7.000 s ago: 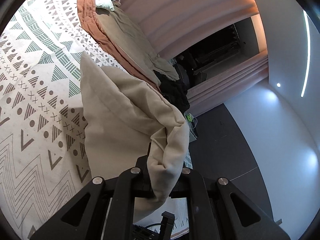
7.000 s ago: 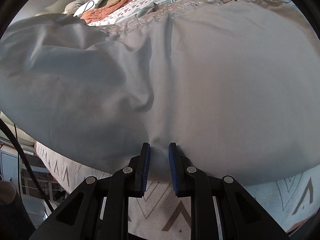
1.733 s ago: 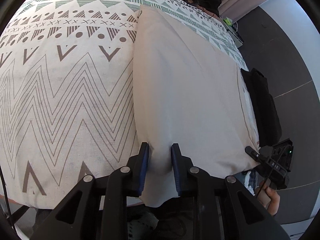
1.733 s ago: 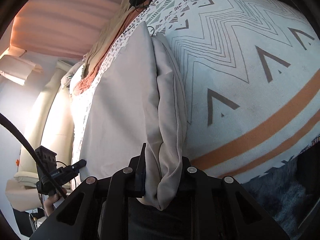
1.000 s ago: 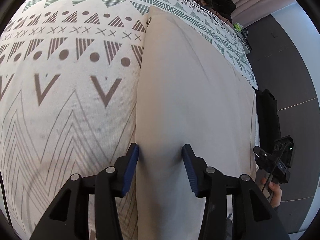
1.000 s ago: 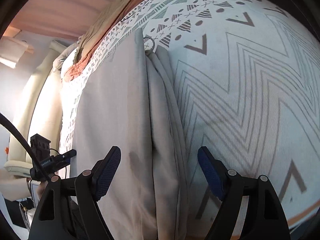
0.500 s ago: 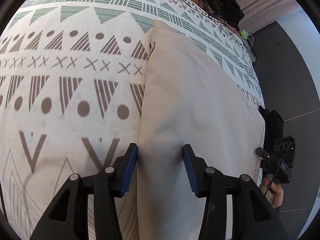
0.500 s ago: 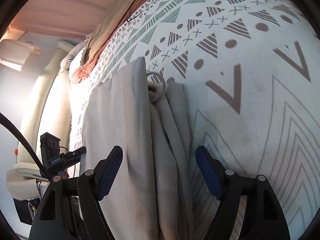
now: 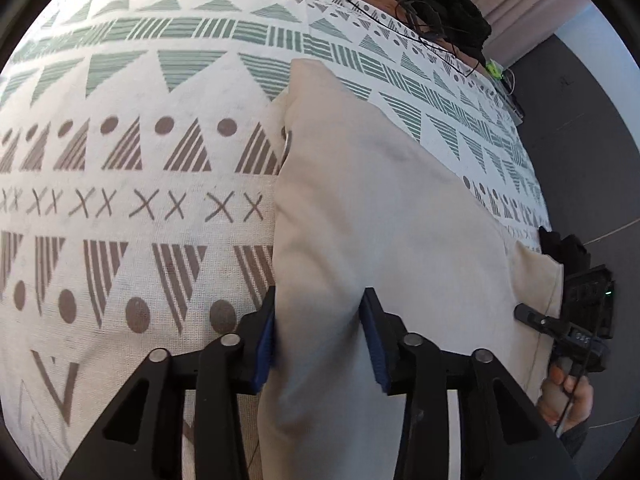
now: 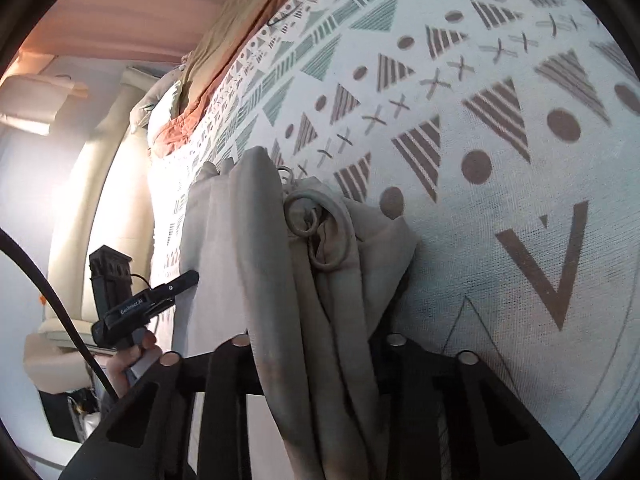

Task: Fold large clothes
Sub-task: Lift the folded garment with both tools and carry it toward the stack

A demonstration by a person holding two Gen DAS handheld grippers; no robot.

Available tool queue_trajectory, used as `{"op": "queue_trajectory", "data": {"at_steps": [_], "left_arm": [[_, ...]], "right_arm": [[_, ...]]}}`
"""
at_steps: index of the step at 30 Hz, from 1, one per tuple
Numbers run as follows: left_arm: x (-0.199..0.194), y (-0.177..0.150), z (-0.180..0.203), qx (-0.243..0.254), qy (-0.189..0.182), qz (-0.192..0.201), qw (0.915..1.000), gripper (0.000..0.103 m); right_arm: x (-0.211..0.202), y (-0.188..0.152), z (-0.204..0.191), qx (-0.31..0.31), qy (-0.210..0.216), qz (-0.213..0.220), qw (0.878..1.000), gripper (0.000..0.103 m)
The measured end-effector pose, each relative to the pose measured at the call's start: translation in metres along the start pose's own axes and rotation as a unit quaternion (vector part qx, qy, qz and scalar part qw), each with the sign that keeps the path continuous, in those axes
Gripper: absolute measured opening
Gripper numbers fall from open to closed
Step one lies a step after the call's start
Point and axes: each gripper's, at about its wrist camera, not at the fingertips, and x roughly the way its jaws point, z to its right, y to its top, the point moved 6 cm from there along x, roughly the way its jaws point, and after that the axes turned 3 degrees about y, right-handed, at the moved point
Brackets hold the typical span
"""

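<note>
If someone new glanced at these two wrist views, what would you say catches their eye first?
Probably the long beige cloth, folded into a strip and lying down the bed, with both grippers at its near end. The left gripper straddles one edge, while the right gripper has just closed on a thick bunch of folds below two metal rings. Under it all spreads the patterned bedspread of triangles, dots and crosses.

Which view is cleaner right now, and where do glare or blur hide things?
Left wrist view: even light, sharp on the beige cloth and patterned bedspread, fisheye bending the edges. Right wrist view: blown-out glare at the left by the bed's edge, bunched cloth slightly motion-blurred and covering the right gripper pads.
</note>
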Motion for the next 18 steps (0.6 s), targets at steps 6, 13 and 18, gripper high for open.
{"op": "queue_trajectory", "data": {"at_steps": [6,13,18], "left_arm": [[-0.035,0.0,0.02,0.027,0.023,0.045,0.9983,0.021],[-0.094,-0.005,0.053,0.058,0.024,0.11,0.992,0.019],[-0.133,-0.012,0.078,0.078,0.015,0.144,0.9864,0.019]], "right_arm": [[-0.02,-0.007,-0.048,-0.05,-0.017,0.042,0.998,0.012],[-0.064,-0.027,-0.09,-0.083,-0.018,0.092,0.992,0.011],[-0.11,-0.049,-0.109,-0.108,-0.019,0.129,0.986,0.01]]}}
